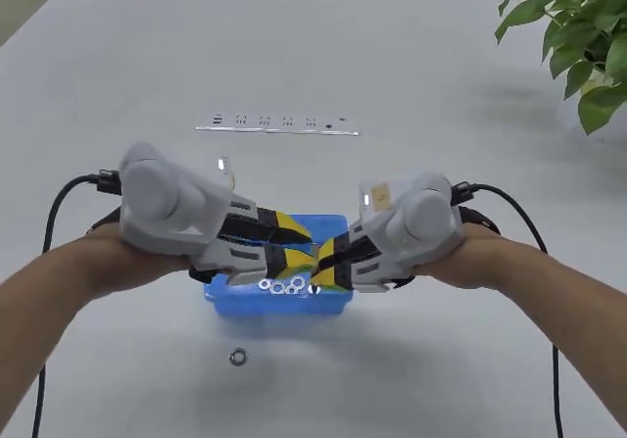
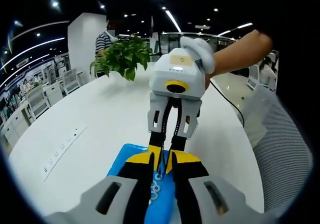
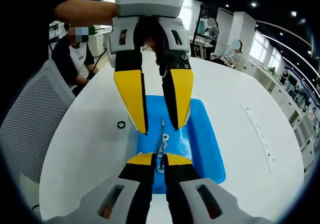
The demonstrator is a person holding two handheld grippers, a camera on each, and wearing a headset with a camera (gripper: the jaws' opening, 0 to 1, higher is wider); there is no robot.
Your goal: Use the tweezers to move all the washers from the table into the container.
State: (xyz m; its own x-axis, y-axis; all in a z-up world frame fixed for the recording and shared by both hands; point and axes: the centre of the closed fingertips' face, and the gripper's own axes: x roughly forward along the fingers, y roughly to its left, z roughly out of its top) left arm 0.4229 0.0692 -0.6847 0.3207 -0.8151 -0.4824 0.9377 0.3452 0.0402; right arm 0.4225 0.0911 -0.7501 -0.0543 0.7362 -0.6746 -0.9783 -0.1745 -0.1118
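— What is lying nearest you?
— One loose washer (image 1: 237, 357) is lying on the desk (image 1: 441, 95), just in front of the blue container (image 1: 274, 306) and not touching it.
— And inside it?
— Several washers (image 1: 284, 286) are sitting in the container, right under both claws.
— How are the claws standing?
— The right gripper (image 1: 323, 267) is squeezing its claw on the tweezers (image 3: 162, 129), which are reaching out over the container. The left gripper (image 1: 299, 245) is facing it, tips almost meeting, and its claw is standing apart with a gap.
— Farther off?
— A power strip (image 1: 277, 124) is lying flat mid-desk, and a plant (image 1: 578, 36) is standing at the far right.
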